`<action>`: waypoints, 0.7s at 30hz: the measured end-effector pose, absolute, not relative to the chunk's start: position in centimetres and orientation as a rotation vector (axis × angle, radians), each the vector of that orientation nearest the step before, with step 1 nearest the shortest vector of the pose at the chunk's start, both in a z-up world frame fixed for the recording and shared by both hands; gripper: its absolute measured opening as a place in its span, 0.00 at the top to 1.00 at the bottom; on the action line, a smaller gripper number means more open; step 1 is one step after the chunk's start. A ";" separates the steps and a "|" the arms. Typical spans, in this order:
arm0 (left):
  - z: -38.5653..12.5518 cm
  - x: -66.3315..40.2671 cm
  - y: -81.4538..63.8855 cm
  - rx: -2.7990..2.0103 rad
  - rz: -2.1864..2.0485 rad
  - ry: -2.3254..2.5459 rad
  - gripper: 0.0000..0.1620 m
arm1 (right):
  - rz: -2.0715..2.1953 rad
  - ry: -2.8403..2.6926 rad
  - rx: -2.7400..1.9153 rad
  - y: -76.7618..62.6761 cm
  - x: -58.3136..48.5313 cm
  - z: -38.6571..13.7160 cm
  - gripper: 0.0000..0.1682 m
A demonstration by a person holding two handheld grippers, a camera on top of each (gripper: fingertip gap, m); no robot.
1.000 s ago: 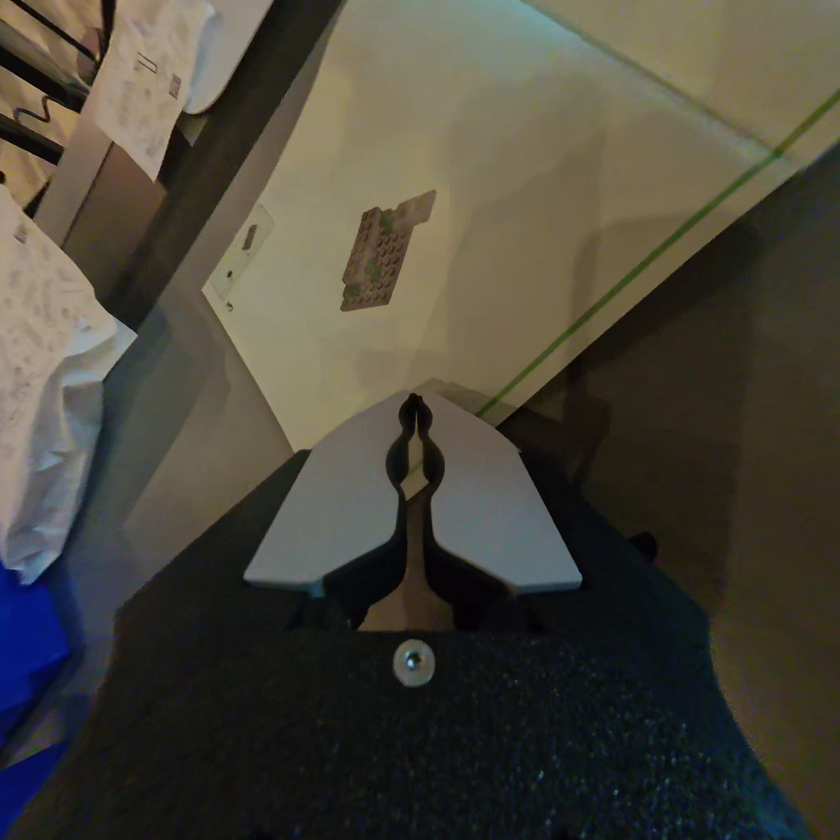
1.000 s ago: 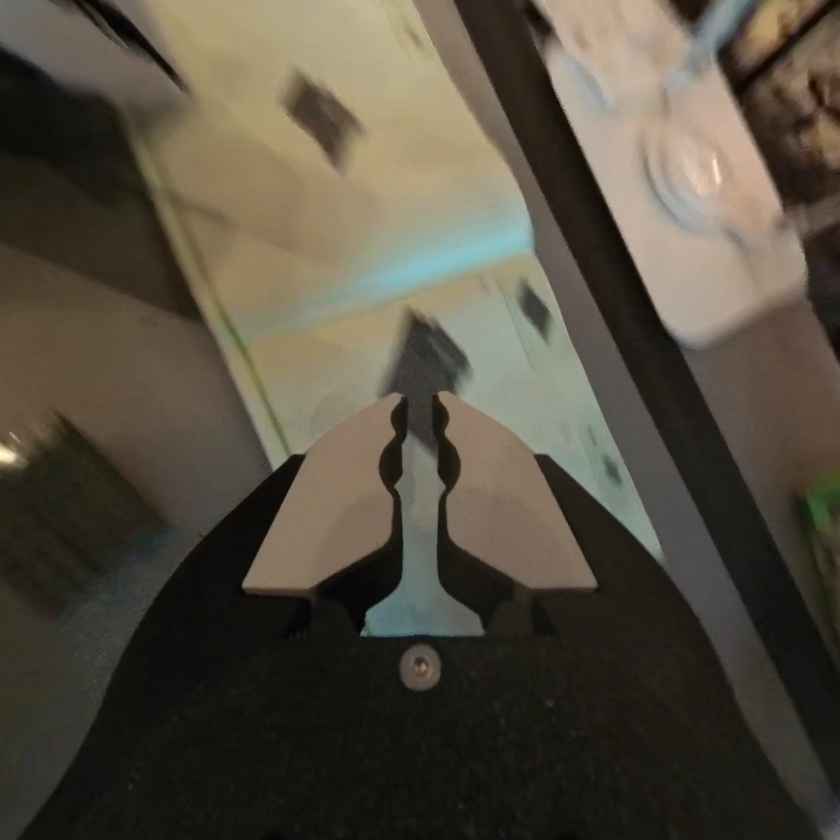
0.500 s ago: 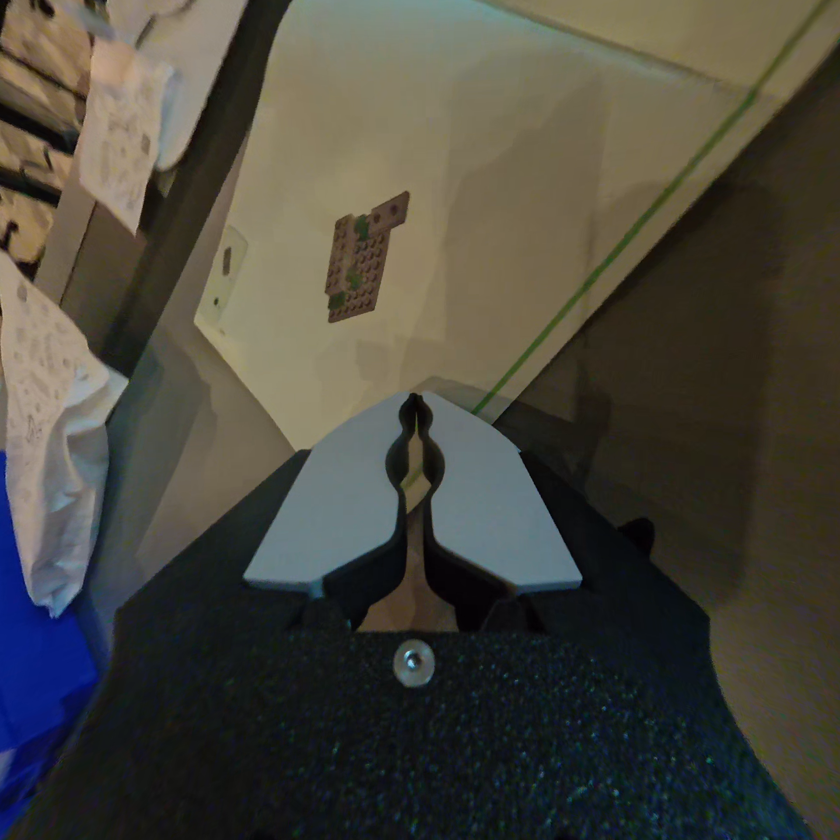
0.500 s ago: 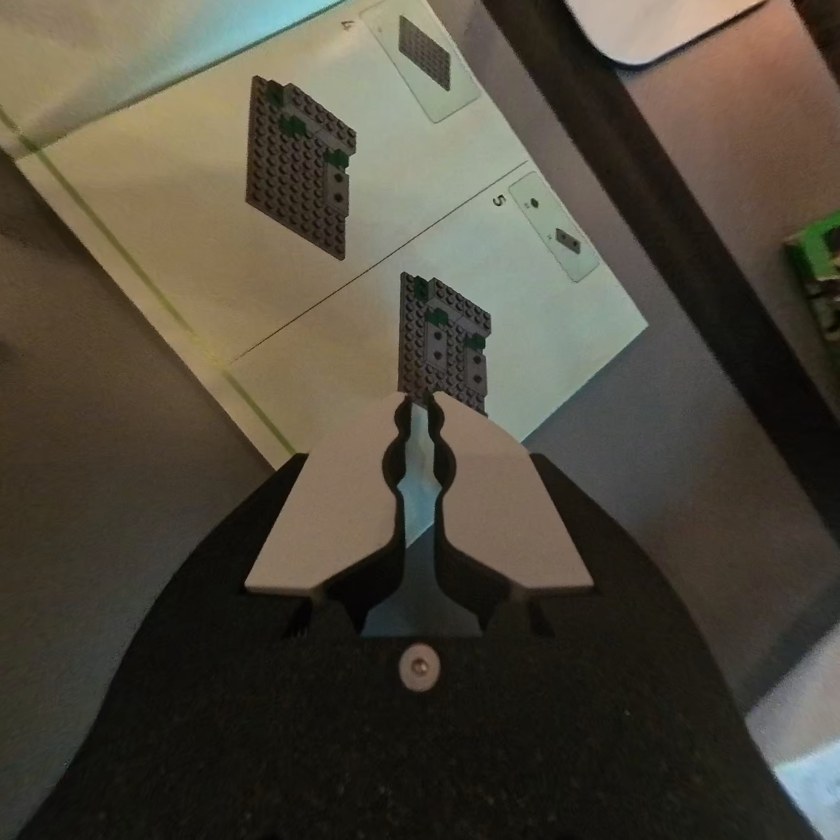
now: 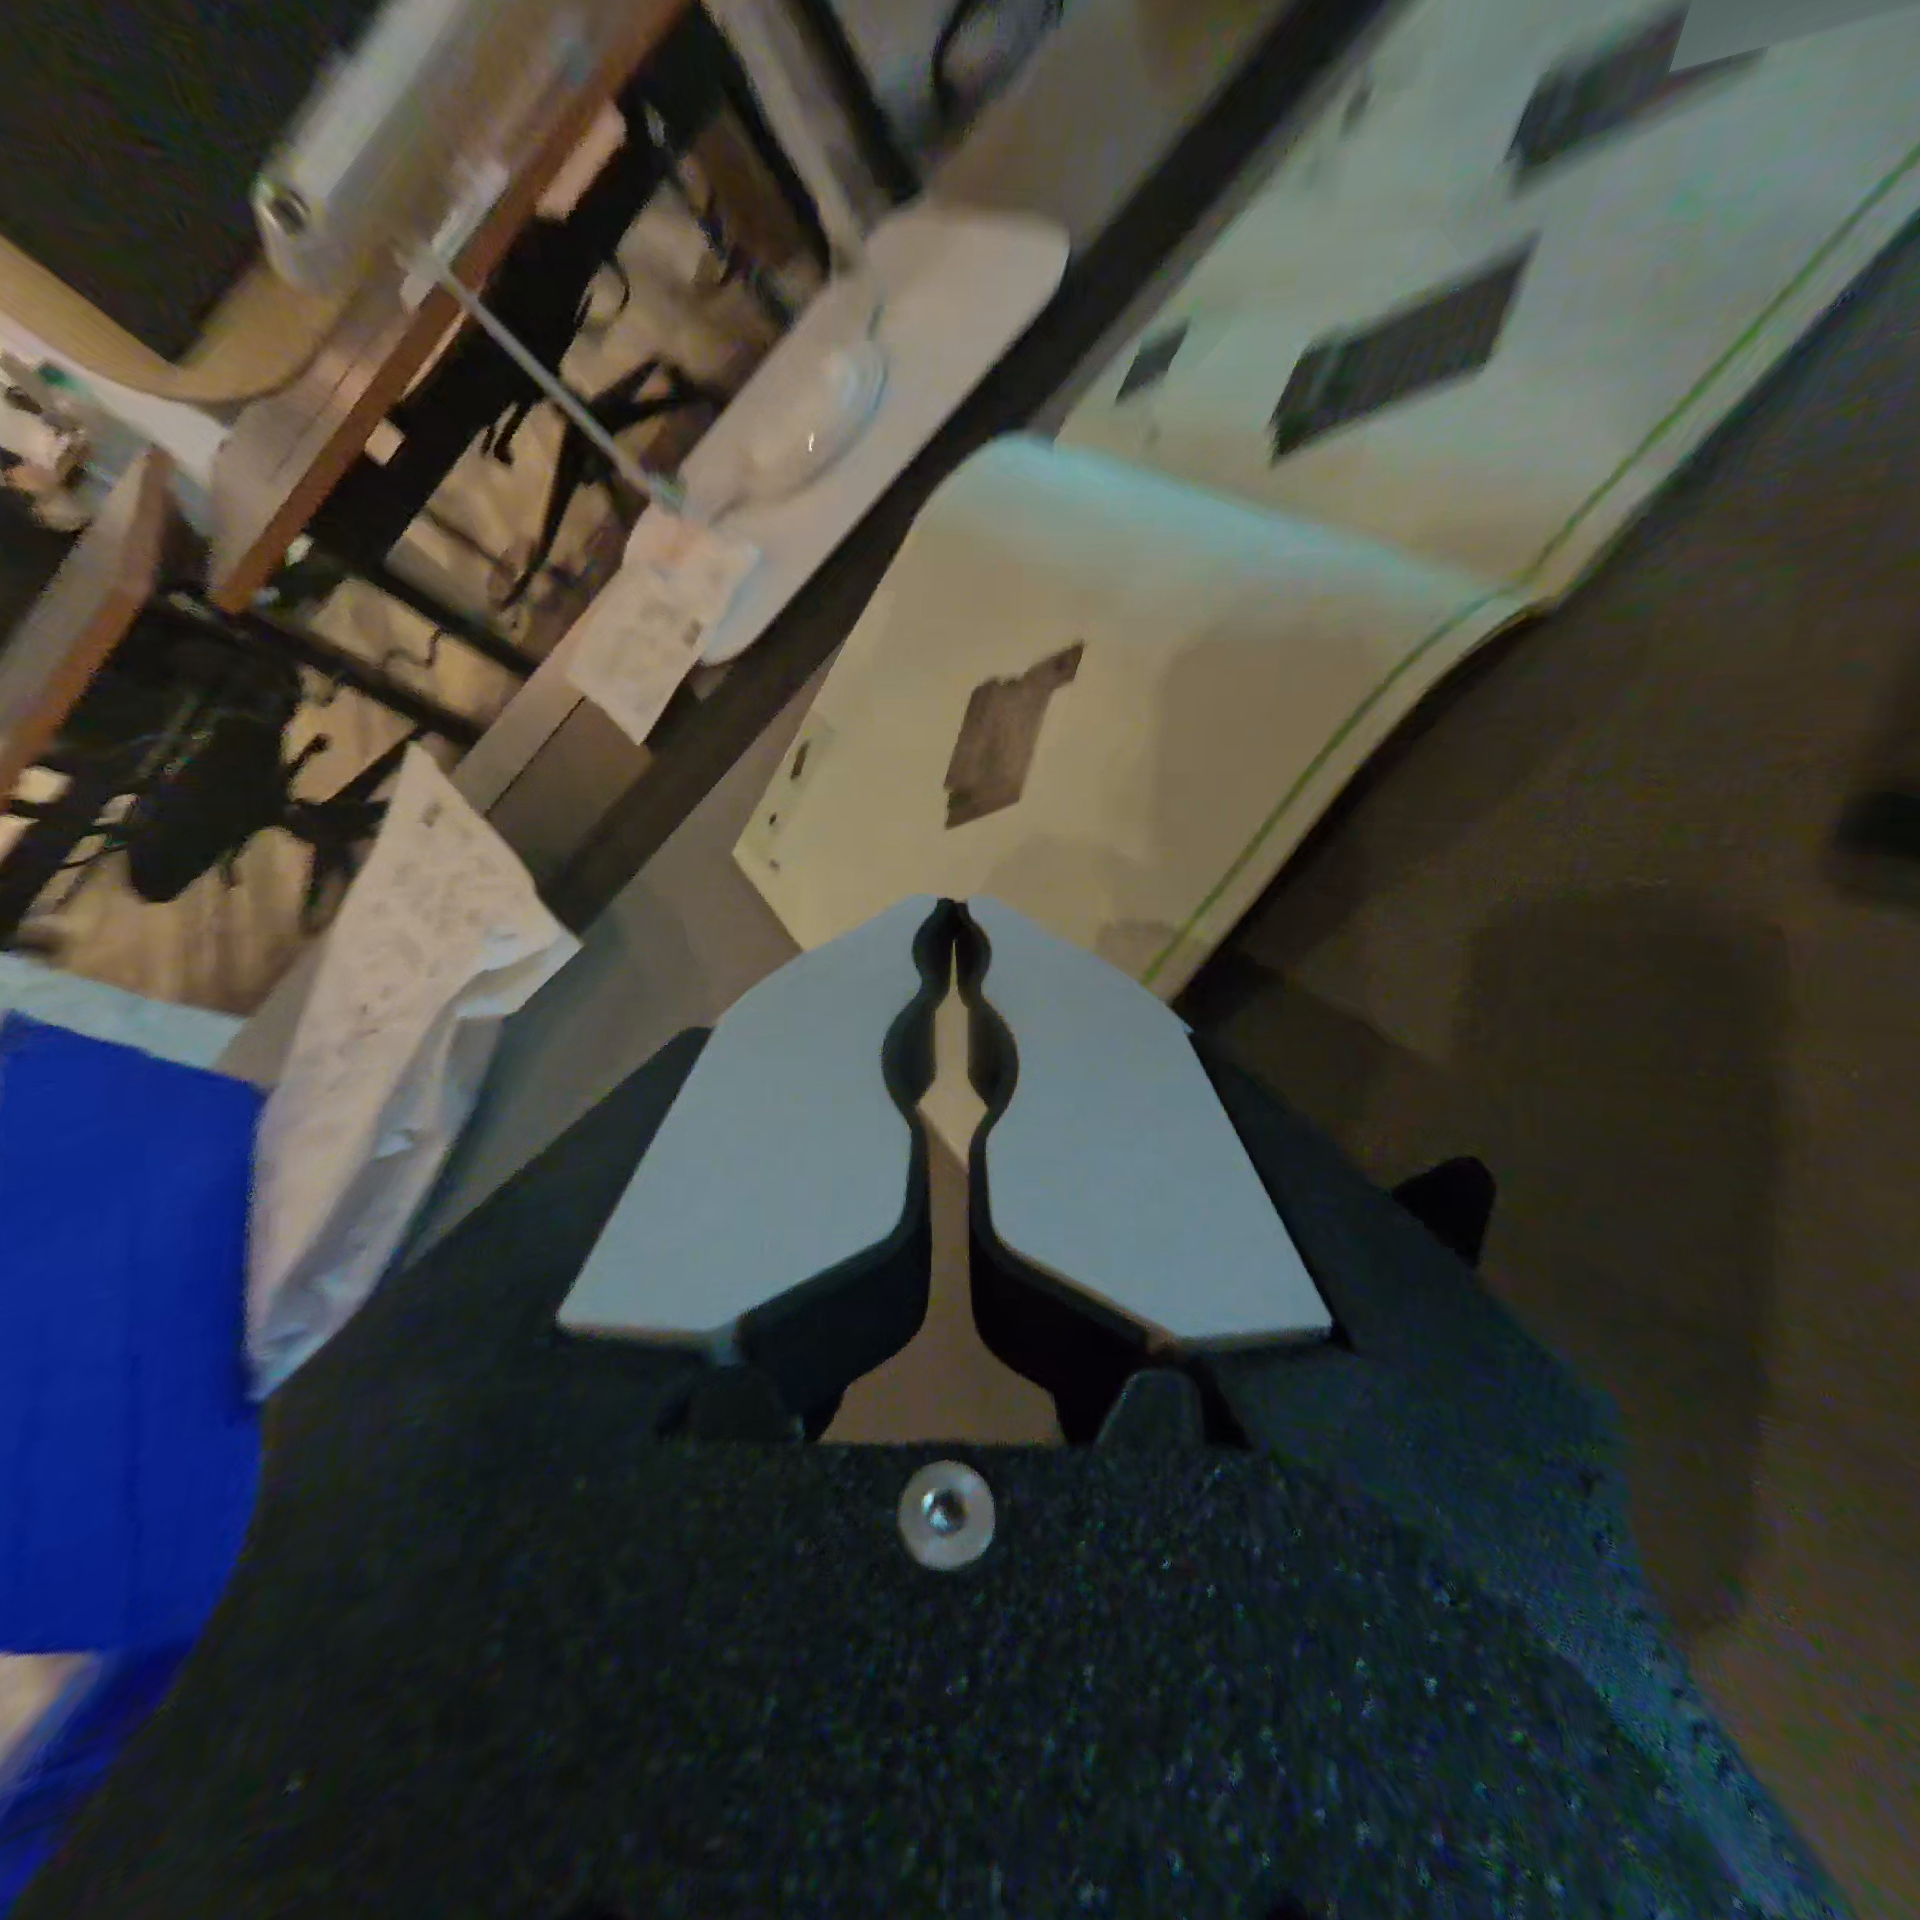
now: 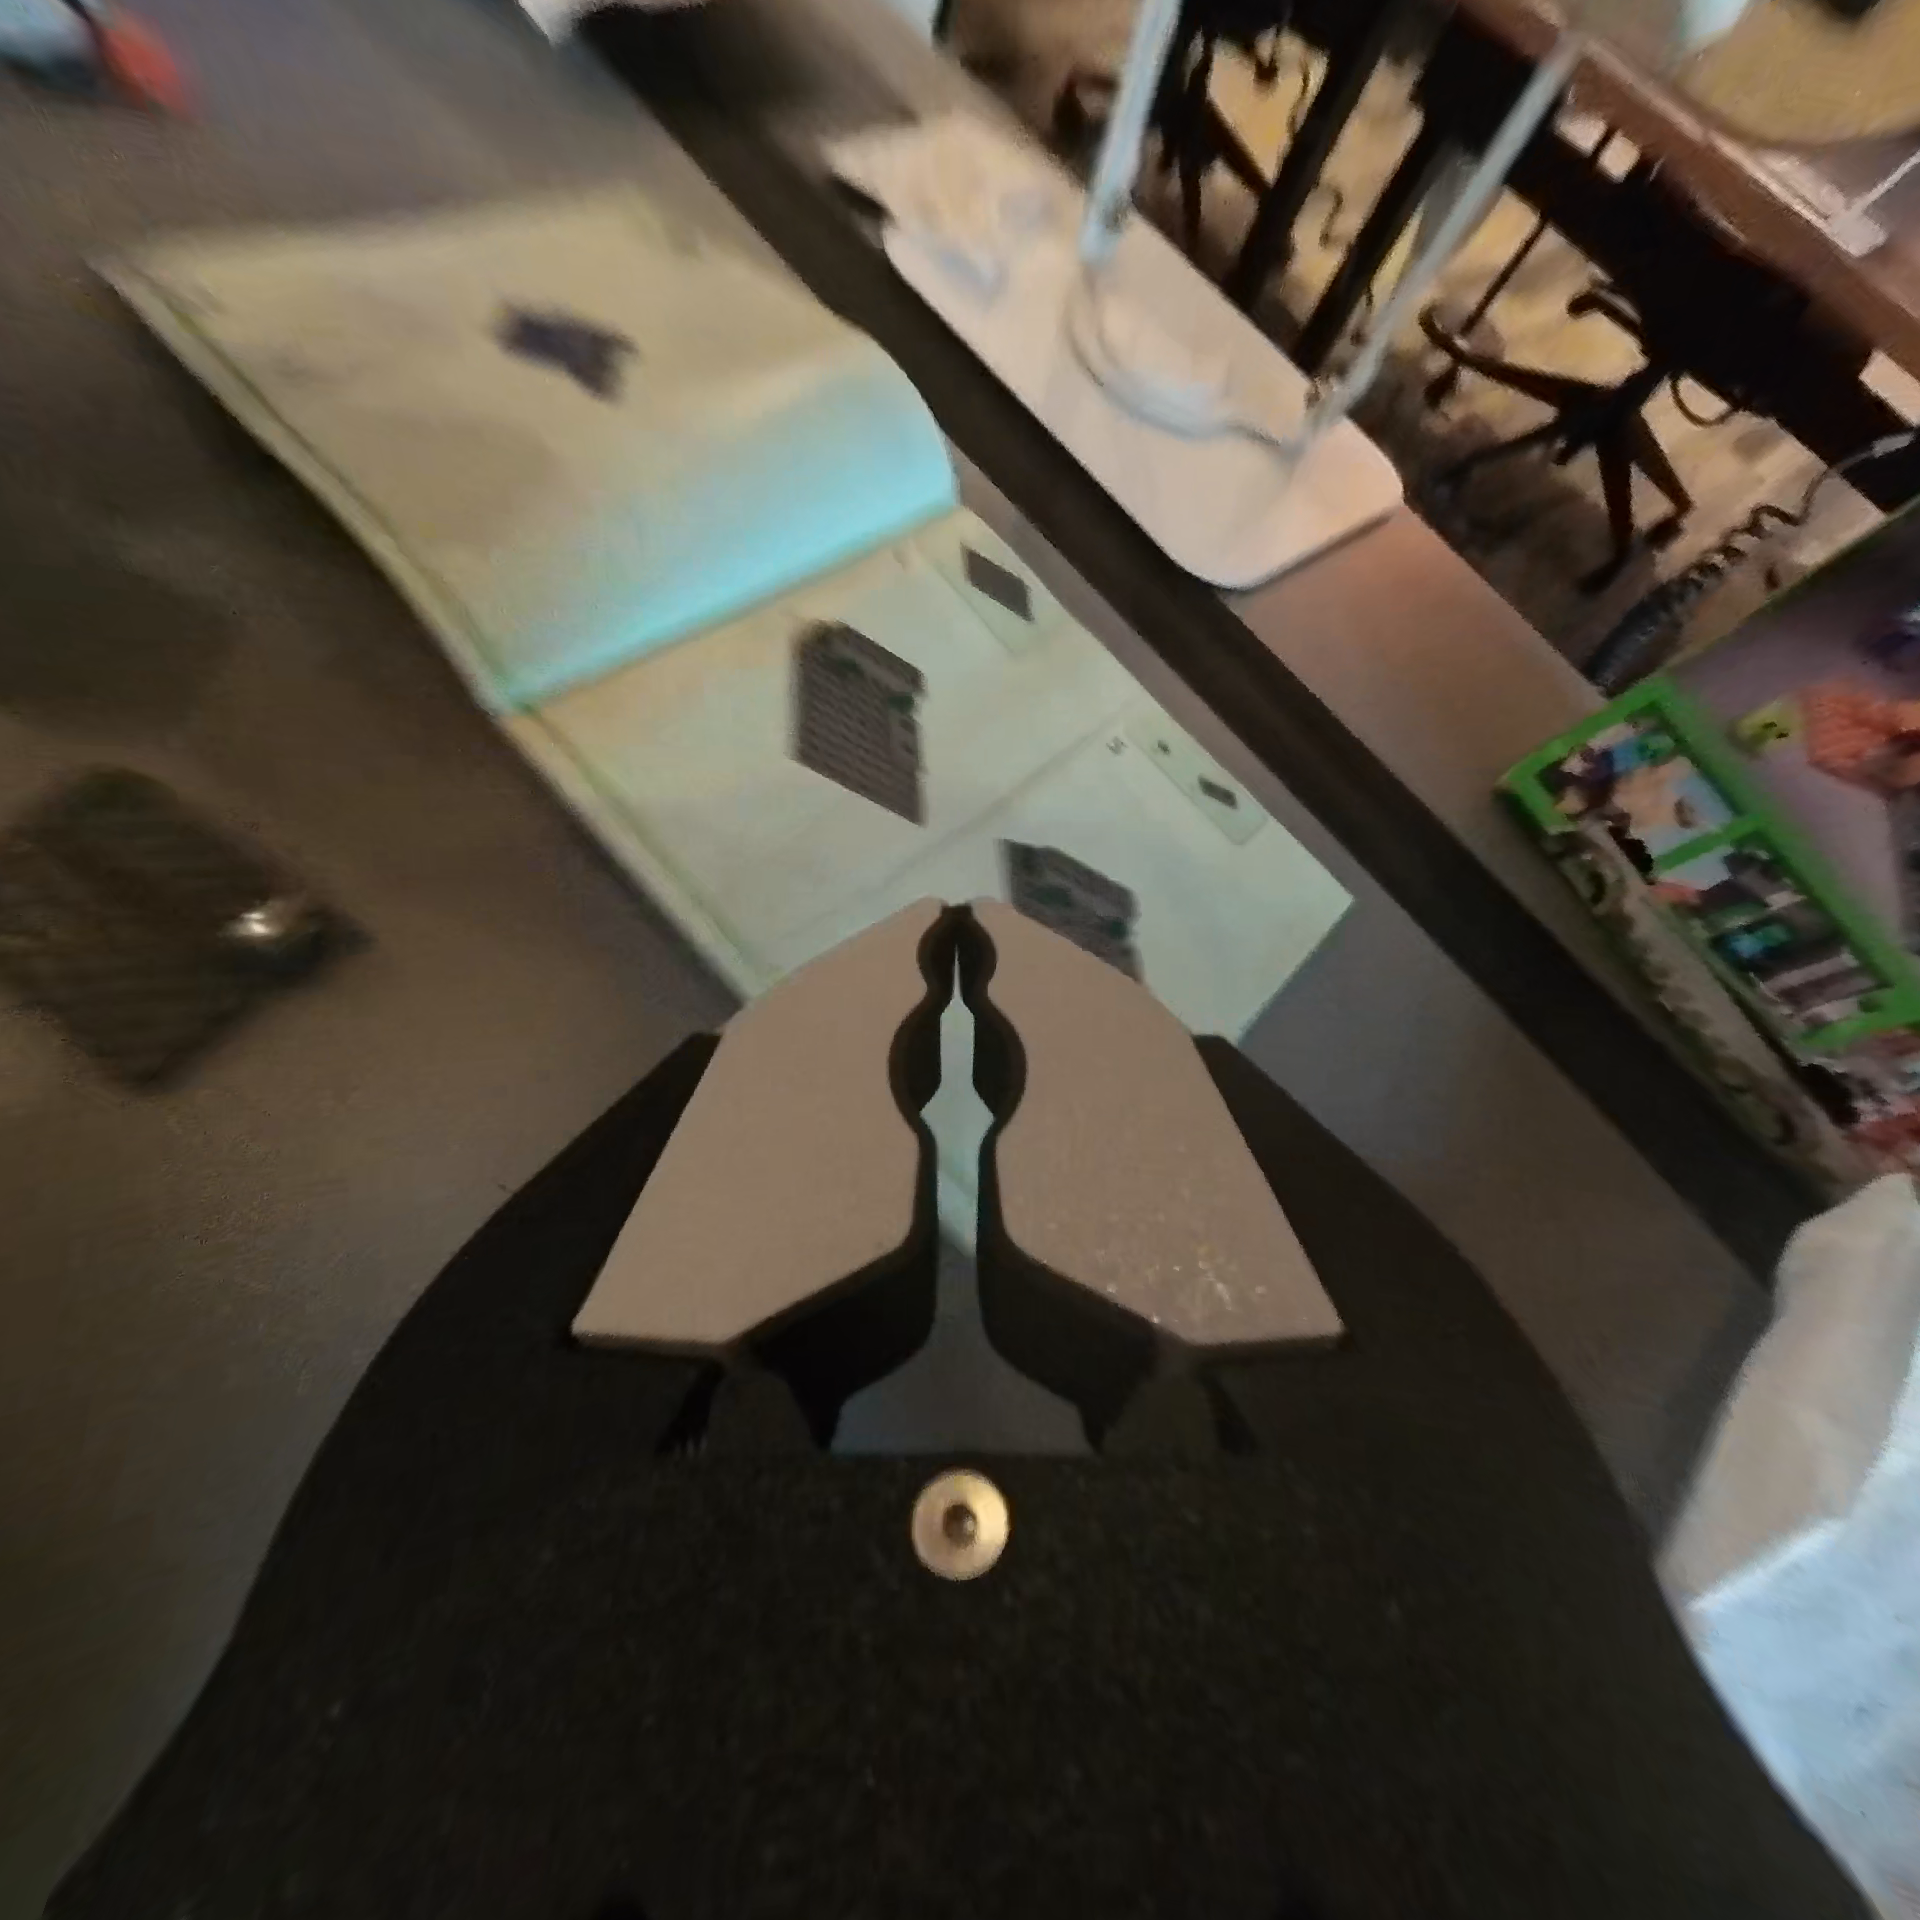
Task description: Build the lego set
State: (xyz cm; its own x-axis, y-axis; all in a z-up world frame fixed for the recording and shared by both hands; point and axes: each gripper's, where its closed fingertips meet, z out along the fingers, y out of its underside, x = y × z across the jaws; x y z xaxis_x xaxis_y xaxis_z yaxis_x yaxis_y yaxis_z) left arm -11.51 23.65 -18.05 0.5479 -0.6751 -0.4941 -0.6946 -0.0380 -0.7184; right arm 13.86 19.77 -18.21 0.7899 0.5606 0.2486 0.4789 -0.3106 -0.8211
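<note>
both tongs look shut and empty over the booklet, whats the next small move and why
Probably swing the right tongs left toward the dark plate on the table and open them. Both the right and the left tongs are shut on nothing, and the open instruction booklet shows plate steps, though blurred.

Cream instruction booklet with green edge stripe; green-framed, multicoloured box.

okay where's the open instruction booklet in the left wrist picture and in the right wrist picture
Left wrist view: the instruction booklet runs from just beyond the shut left tool up to the upper right corner, with one page curling.
Right wrist view: the instruction booklet lies from the upper left down to the shut right tool.
Shared landmark: the white lamp base beyond the desk's dark edge.
</note>
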 end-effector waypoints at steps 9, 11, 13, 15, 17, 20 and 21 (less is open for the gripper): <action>-14.8 -10.6 14.5 -1.695 -0.609 0.922 1.00 | 0.390 -0.734 -1.811 8.6 4.1 -16.7 1.00; -13.8 -9.6 11.5 -1.669 -0.775 0.859 1.00 | 0.463 -0.724 -1.757 6.0 0.9 -16.4 1.00; -13.6 -8.8 9.4 -1.654 -0.823 0.819 1.00 | 0.512 -0.663 -1.699 4.6 -1.3 -15.6 1.00; -13.4 -8.3 8.4 -1.629 -0.802 0.763 1.00 | 0.554 -0.583 -1.681 4.3 -2.5 -15.0 1.00; -13.6 -8.0 7.9 -1.613 -0.766 0.710 1.00 | 0.595 -0.526 -1.663 4.4 -3.3 -14.2 1.00; -13.6 -7.6 6.9 -1.602 -0.770 0.680 1.00 | 0.648 -0.509 -1.654 4.1 -5.3 -13.9 1.00; -13.6 -7.3 6.5 -1.602 -0.770 0.682 1.00 | 0.654 -0.504 -1.652 4.0 -6.1 -14.1 1.00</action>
